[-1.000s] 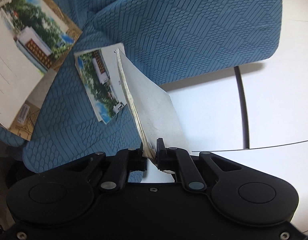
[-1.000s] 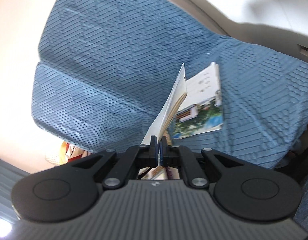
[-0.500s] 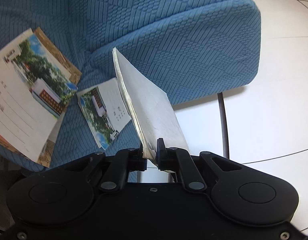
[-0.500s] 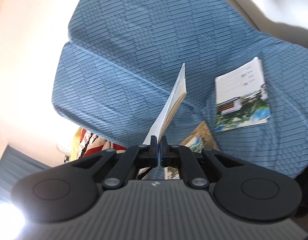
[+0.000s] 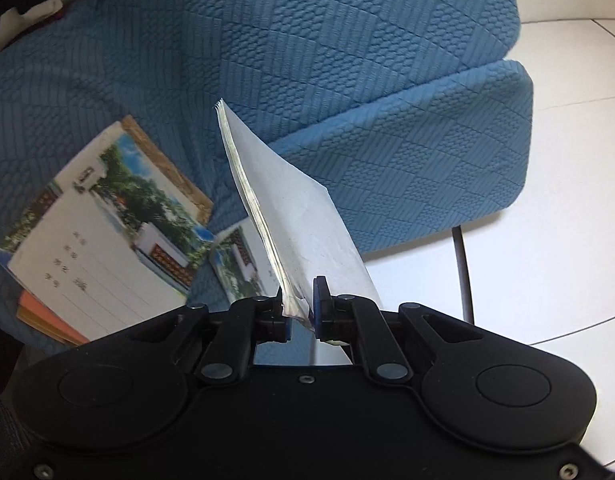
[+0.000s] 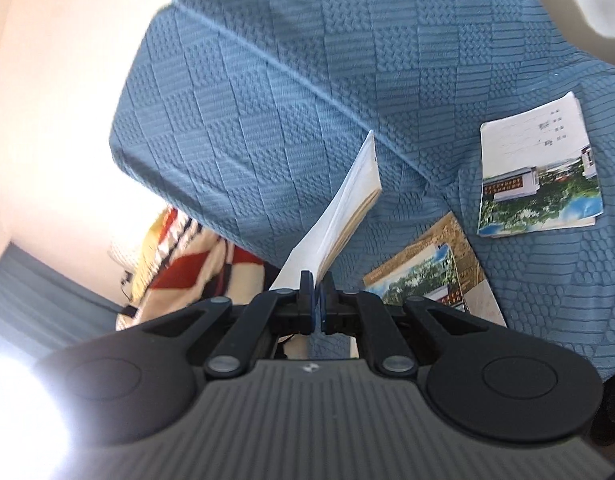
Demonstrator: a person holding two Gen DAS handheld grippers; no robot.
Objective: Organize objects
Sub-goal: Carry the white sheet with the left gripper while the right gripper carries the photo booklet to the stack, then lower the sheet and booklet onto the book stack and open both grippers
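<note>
My left gripper (image 5: 300, 312) is shut on the corner of a thin white booklet (image 5: 291, 216) that stands on edge above a blue sofa (image 5: 347, 60). My right gripper (image 6: 317, 300) is shut on another white booklet (image 6: 339, 216), also held on edge. On the sofa seat lie a stack of booklets with a photo cover (image 5: 103, 232) and a smaller photo booklet (image 5: 239, 264). In the right wrist view a photo booklet (image 6: 539, 172) lies at the right and another stack (image 6: 431, 268) lies near the gripper.
A white tiled floor (image 5: 547, 220) lies to the right of the sofa cushion edge. In the right wrist view a red, yellow and striped cloth (image 6: 175, 256) shows at the left below the sofa, beside a pale wall (image 6: 59, 100).
Both grippers have swung with their booklets still held. In the left view the booklet stack has moved toward the centre; in the right view the photo booklet has shifted right and a second stack has appeared.
</note>
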